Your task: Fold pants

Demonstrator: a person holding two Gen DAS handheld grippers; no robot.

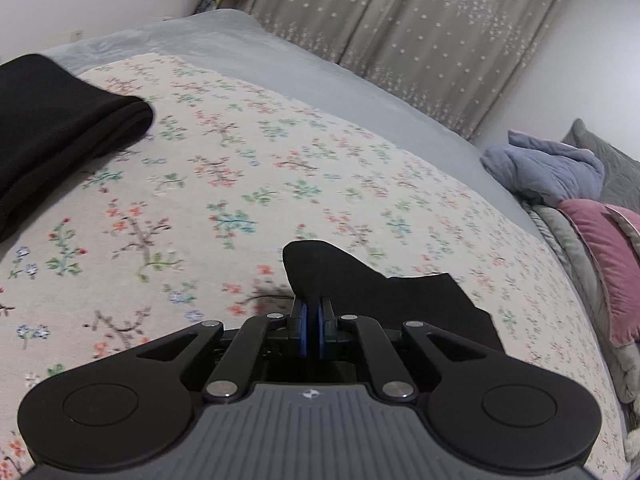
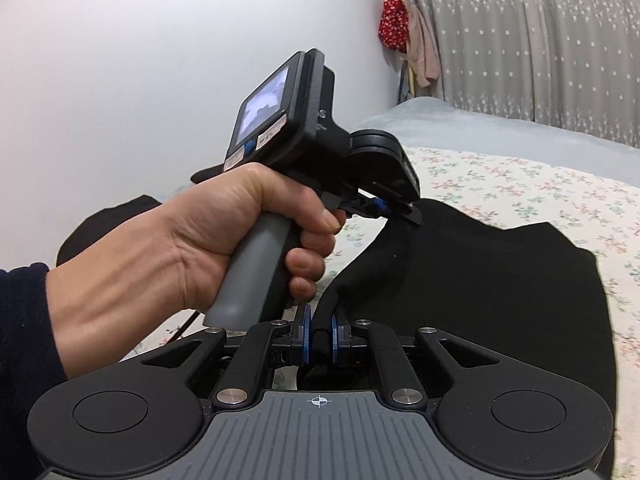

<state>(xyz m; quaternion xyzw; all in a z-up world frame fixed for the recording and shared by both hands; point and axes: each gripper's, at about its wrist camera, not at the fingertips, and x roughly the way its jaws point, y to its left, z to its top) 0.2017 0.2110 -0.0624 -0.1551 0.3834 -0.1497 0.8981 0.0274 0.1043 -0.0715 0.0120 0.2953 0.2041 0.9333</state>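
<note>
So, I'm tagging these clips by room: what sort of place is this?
Most likely a bedroom: a bed with a floral cover, pillows heaped at one end, and a starred curtain behind it.

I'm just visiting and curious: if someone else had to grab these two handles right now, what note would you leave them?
Left gripper: shut on an edge of the black pants, held above the floral bedspread.
Right gripper: shut on a thick edge of the same pants.
The left hand holds its handle just ahead of the right gripper.
Done: a fold is under way; a doubled-over part of the pants lies far left.
Left: lay the held edges down, release, finish folding.
</note>
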